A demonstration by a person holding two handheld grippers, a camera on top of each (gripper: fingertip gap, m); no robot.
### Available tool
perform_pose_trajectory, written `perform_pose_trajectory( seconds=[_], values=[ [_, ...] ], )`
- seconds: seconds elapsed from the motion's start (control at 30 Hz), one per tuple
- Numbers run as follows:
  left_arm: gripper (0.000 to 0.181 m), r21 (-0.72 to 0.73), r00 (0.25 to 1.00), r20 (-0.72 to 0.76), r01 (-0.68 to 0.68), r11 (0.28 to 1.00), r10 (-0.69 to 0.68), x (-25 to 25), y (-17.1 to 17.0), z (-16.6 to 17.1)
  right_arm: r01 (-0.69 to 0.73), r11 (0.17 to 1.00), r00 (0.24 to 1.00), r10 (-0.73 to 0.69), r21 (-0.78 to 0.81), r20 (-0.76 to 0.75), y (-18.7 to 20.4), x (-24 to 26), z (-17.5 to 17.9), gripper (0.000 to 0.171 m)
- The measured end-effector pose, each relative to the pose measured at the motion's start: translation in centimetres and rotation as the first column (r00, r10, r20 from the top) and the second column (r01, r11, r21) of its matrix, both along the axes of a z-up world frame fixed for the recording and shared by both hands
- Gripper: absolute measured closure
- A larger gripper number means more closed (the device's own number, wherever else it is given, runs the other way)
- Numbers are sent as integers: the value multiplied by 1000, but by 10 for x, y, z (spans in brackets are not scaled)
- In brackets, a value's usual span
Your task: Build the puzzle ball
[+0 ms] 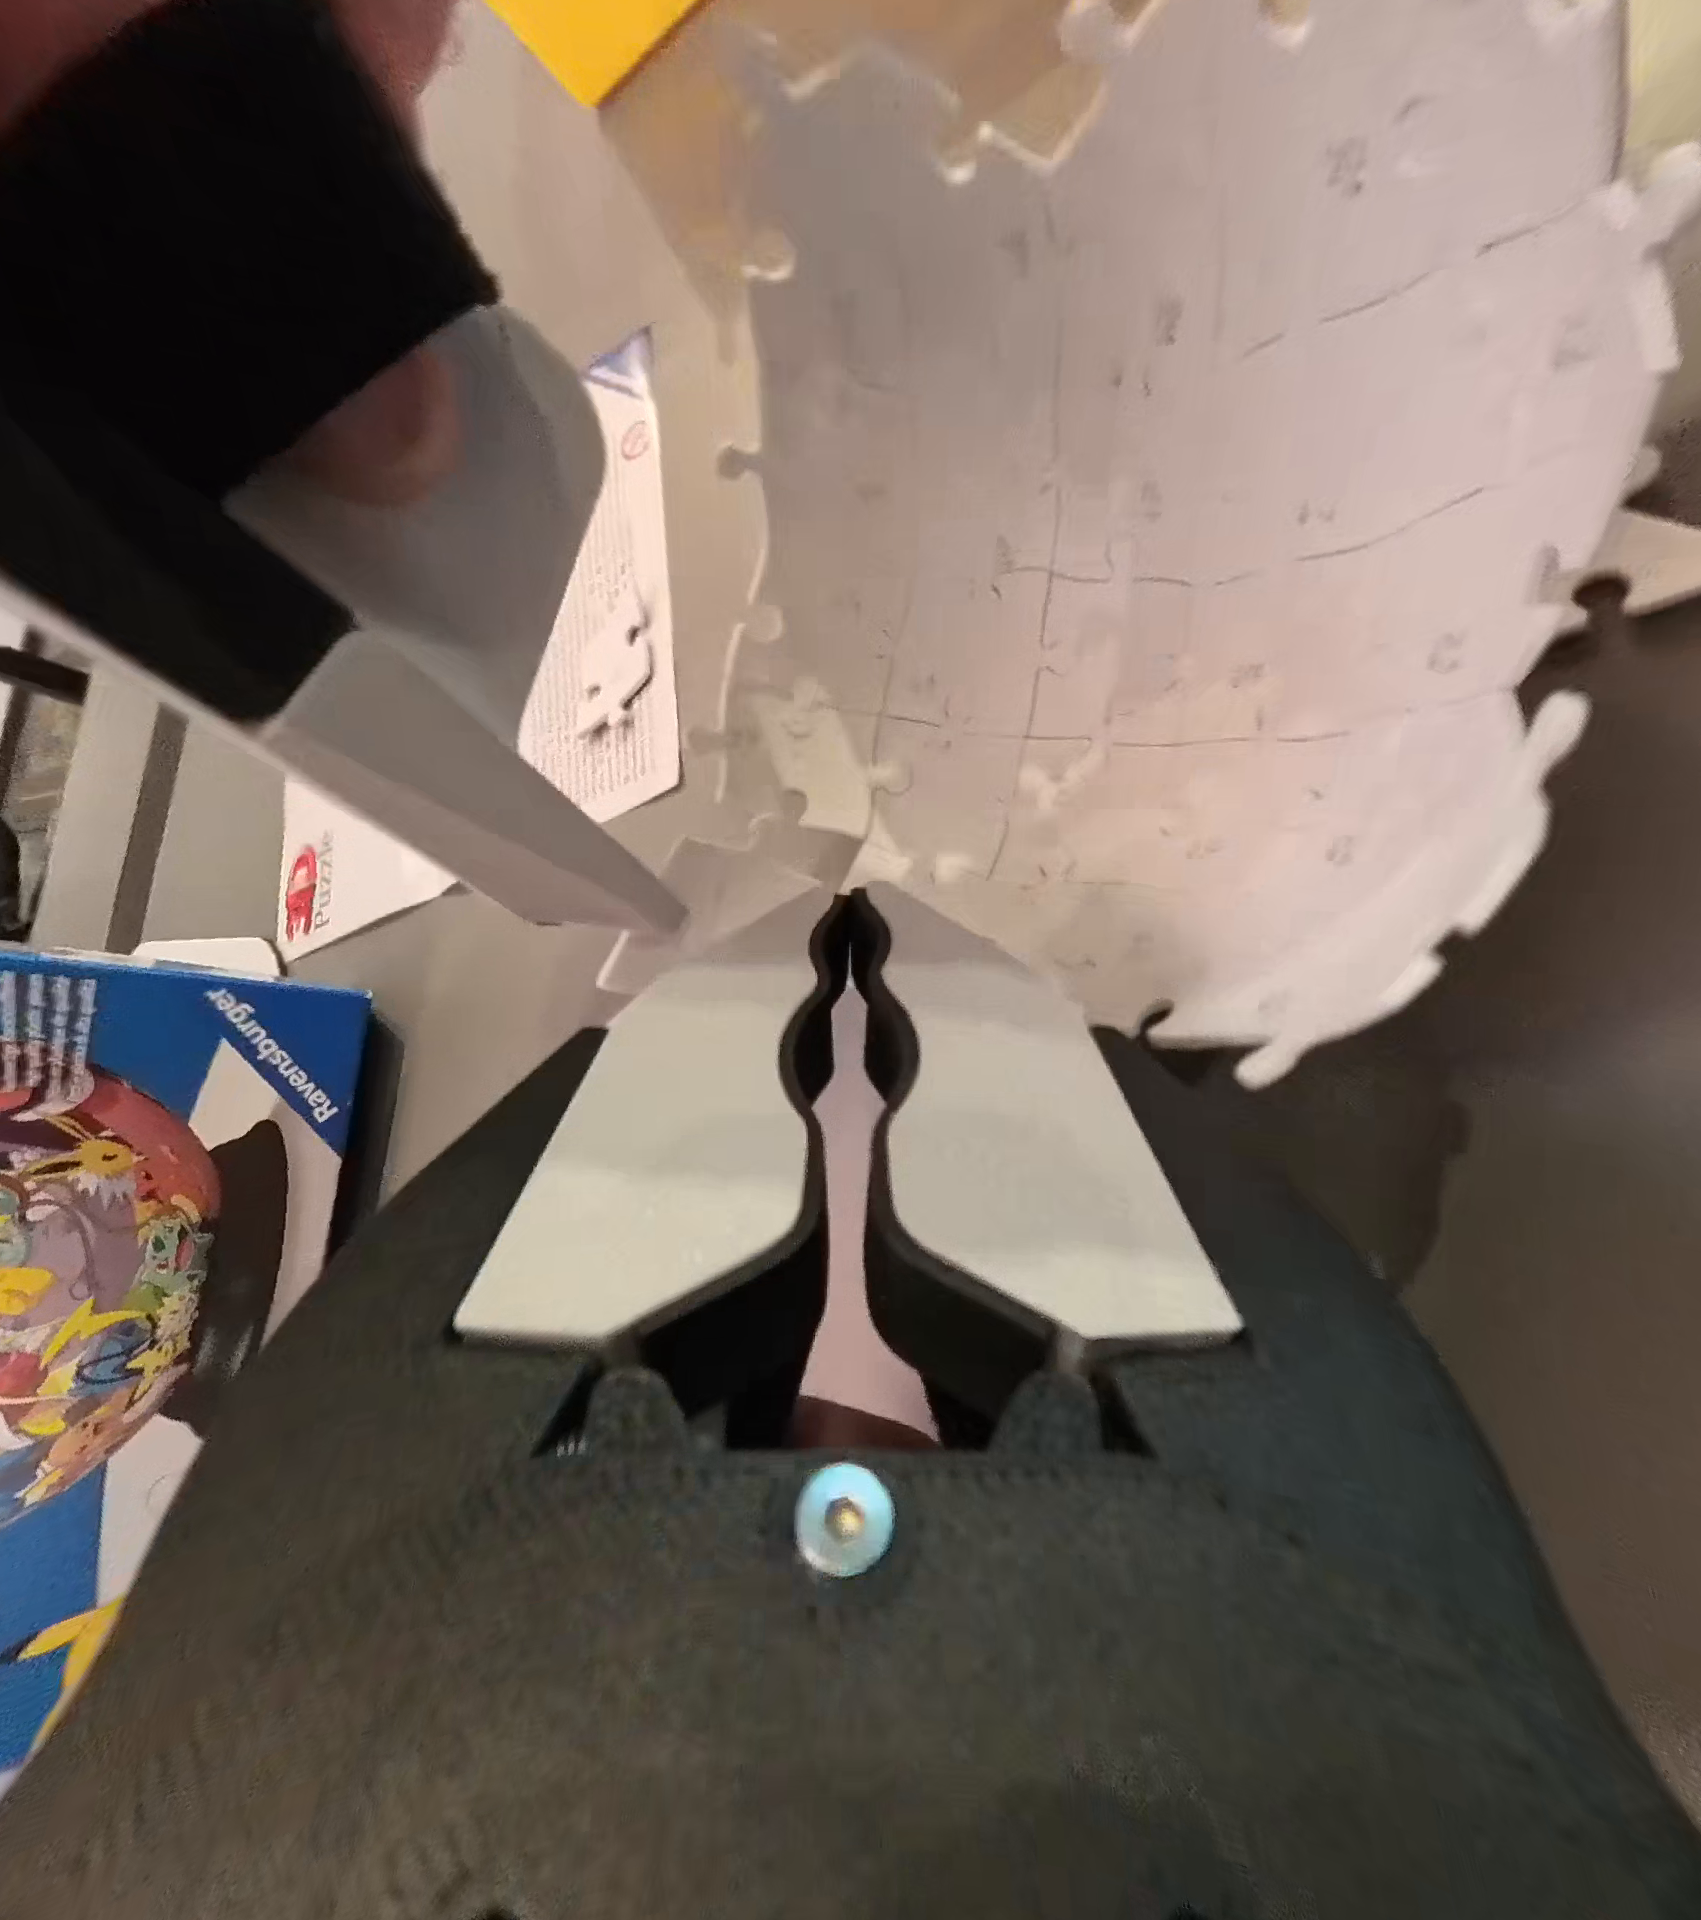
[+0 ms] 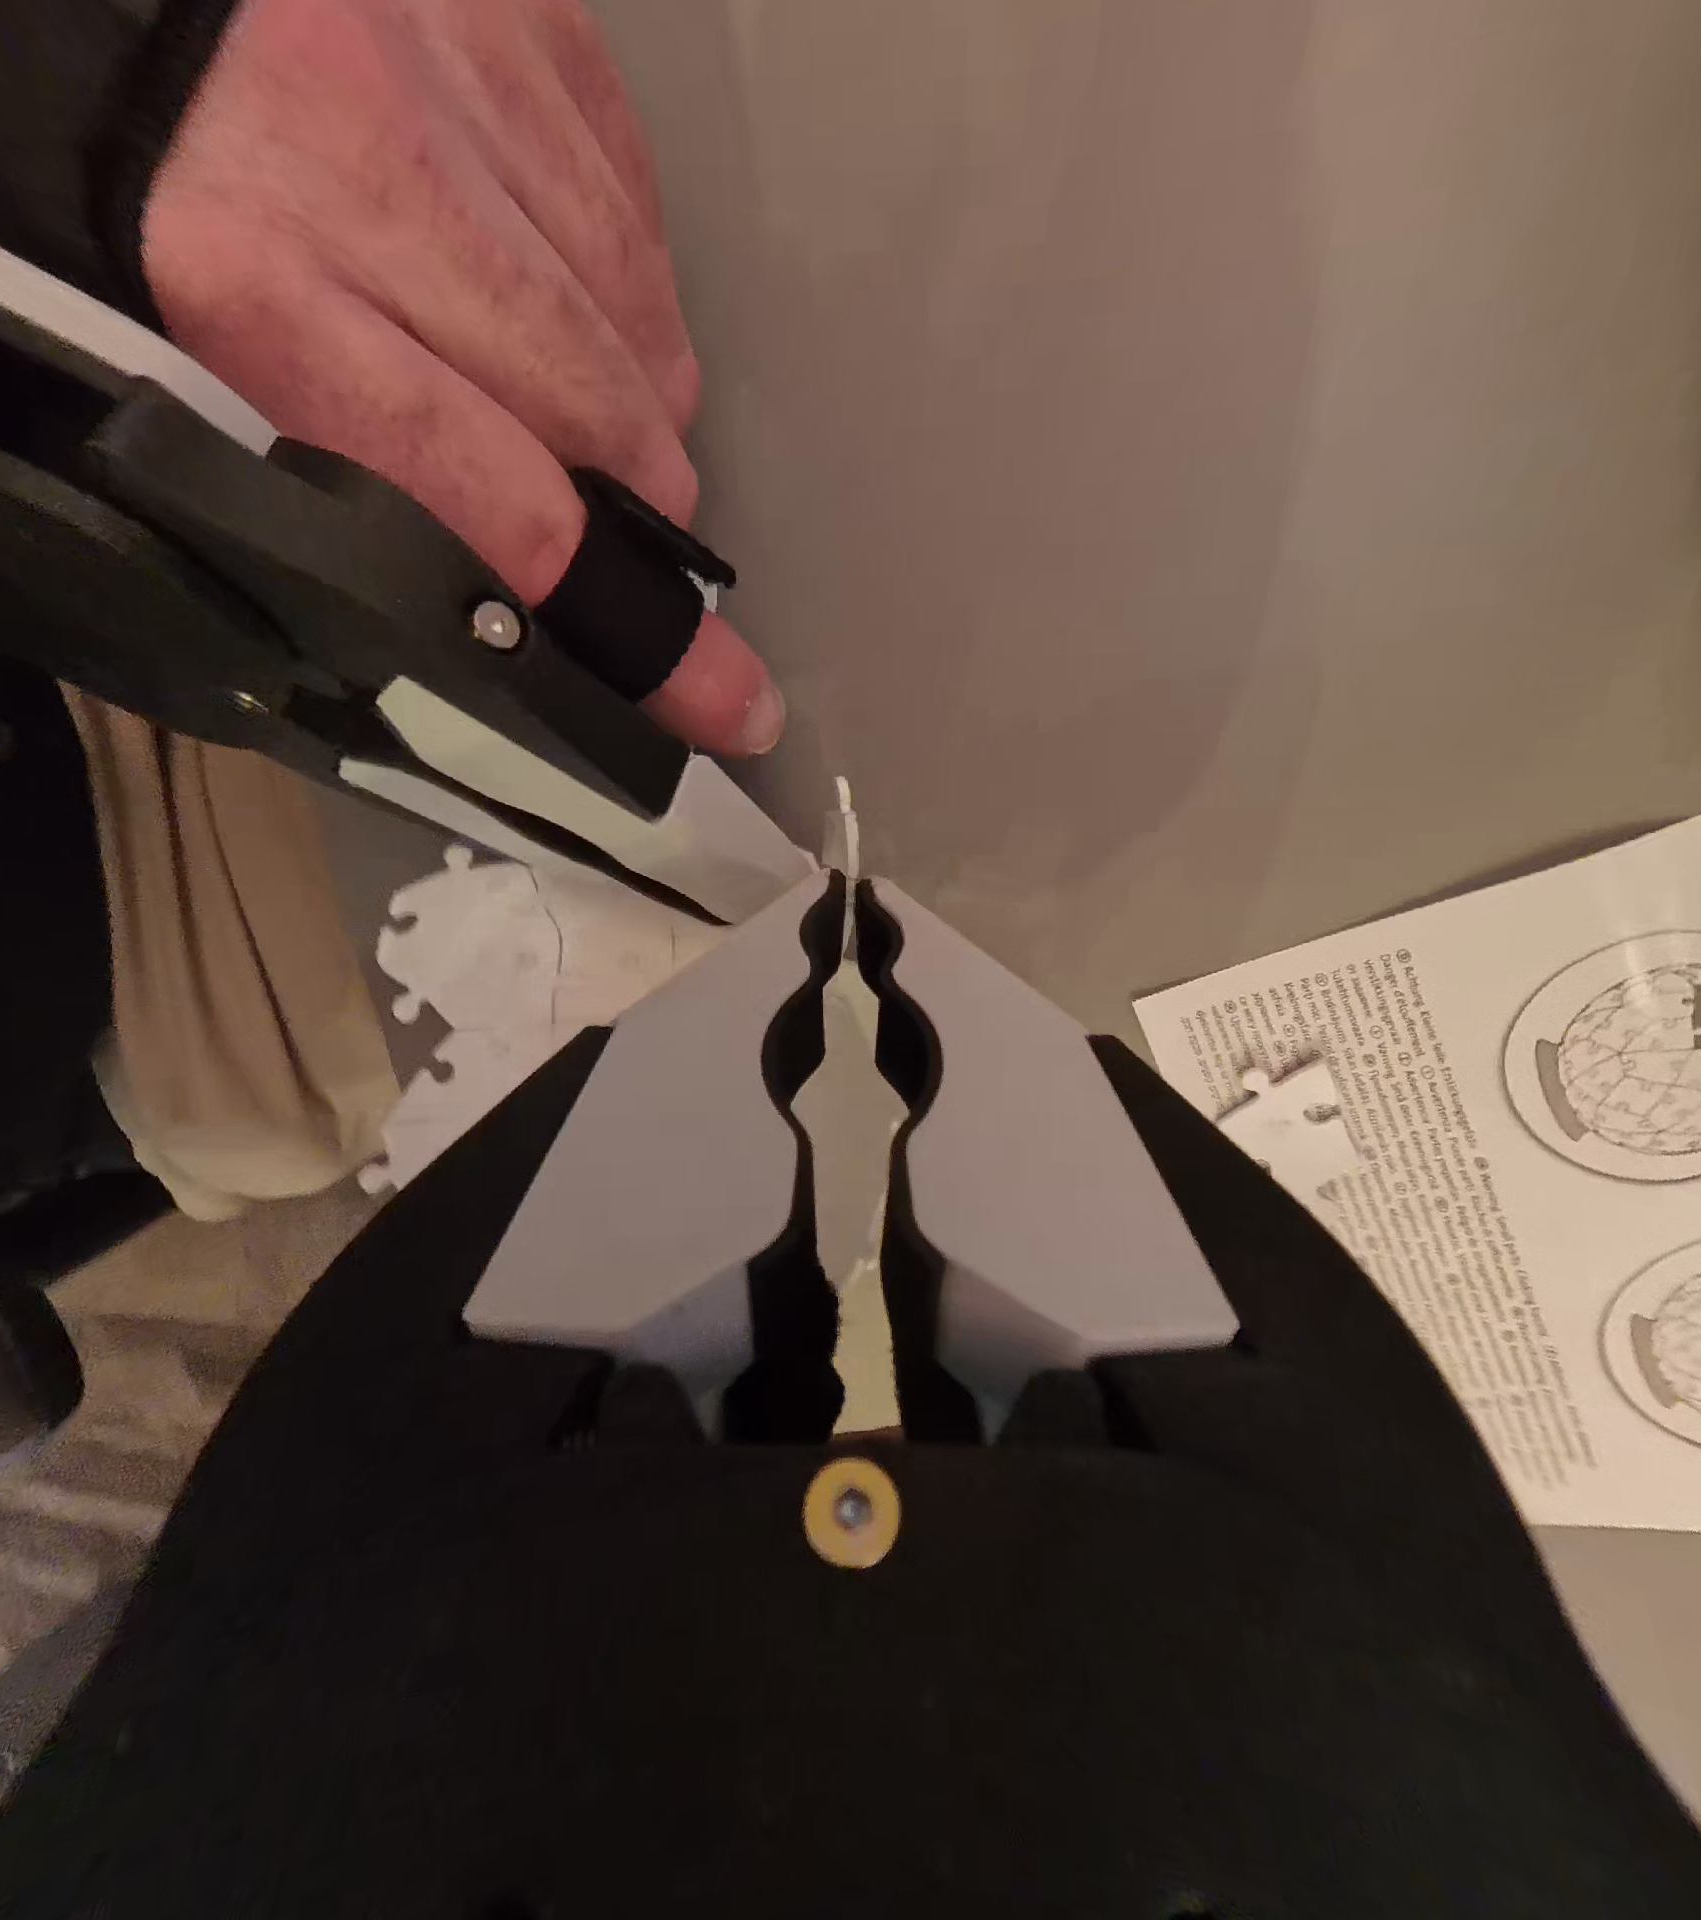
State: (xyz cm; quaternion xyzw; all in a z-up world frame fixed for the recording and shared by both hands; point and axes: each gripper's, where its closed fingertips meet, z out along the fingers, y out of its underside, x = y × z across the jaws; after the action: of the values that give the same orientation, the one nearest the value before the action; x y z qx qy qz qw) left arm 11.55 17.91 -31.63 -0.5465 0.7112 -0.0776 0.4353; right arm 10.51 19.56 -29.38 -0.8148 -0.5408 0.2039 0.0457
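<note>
The part-built puzzle ball [image 1: 1189,520] is a curved white shell with its blank inner side toward the left wrist view. My left gripper [image 1: 850,906] is shut on the shell's lower edge. My right gripper [image 2: 844,883] is shut on a thin white puzzle piece [image 2: 844,826], seen edge-on. In the left wrist view the right gripper [image 1: 664,920] comes in from the upper left and holds that piece [image 1: 654,951] against the shell's rim, just left of my left fingertips. In the right wrist view the left gripper [image 2: 752,883] and a hand [image 2: 410,312] sit at left, with the shell [image 2: 503,945] below them.
A blue puzzle box [image 1: 98,1299] stands at the left. A folded instruction sheet [image 2: 1552,1195] lies on the grey table [image 2: 1241,520] at the right, with a loose white piece [image 2: 1277,1127] on it. The sheet [image 1: 617,623] also shows behind the shell. A yellow object [image 1: 597,42] is at the top.
</note>
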Motion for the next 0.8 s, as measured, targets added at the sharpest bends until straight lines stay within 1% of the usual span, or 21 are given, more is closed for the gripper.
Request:
perform_pose_trajectory(
  seconds=[0.03,0.23,0.33,0.43,0.47,0.5,0.57,0.63,0.67,0.73,0.77,0.8],
  values=[
    [181,-5,1000,9,-7,1000,7,0,1,2,28,1000,999,-27,6,-26,2,1,2,171],
    [181,-18,998,45,-44,999,44,-2,5,7,162,987,965,-153,22,-215,9,1,24,171],
    [181,-27,992,77,-94,995,96,-6,12,10,217,976,938,-202,22,-281,10,3,31,171],
    [180,-114,971,138,-179,977,194,-15,22,17,265,964,906,-239,28,-348,11,4,39,171],
    [170,-147,957,164,-216,965,239,-19,27,20,282,959,890,-250,30,-381,11,3,44,171],
    [165,-204,944,193,-229,952,269,-21,29,24,299,954,872,-261,27,-415,12,2,50,171],
    [156,-370,908,267,-213,904,323,-20,29,34,328,944,835,-276,28,-476,13,-1,59,171],
    [150,-532,851,367,-140,835,377,-16,27,53,356,933,808,-281,50,-518,14,-3,67,171],
    [150,-616,818,408,-81,784,406,-14,25,64,374,925,789,-282,63,-546,15,-5,72,171],
    [152,-752,745,455,29,659,487,-10,27,80,403,913,742,-282,69,-608,16,-8,85,171],
    [157,-790,728,464,84,607,504,-8,26,85,415,907,719,-279,72,-636,17,-9,91,171],
    [162,-811,716,475,129,570,513,-6,24,90,425,902,701,-273,78,-659,17,-9,97,171]
  ],
)
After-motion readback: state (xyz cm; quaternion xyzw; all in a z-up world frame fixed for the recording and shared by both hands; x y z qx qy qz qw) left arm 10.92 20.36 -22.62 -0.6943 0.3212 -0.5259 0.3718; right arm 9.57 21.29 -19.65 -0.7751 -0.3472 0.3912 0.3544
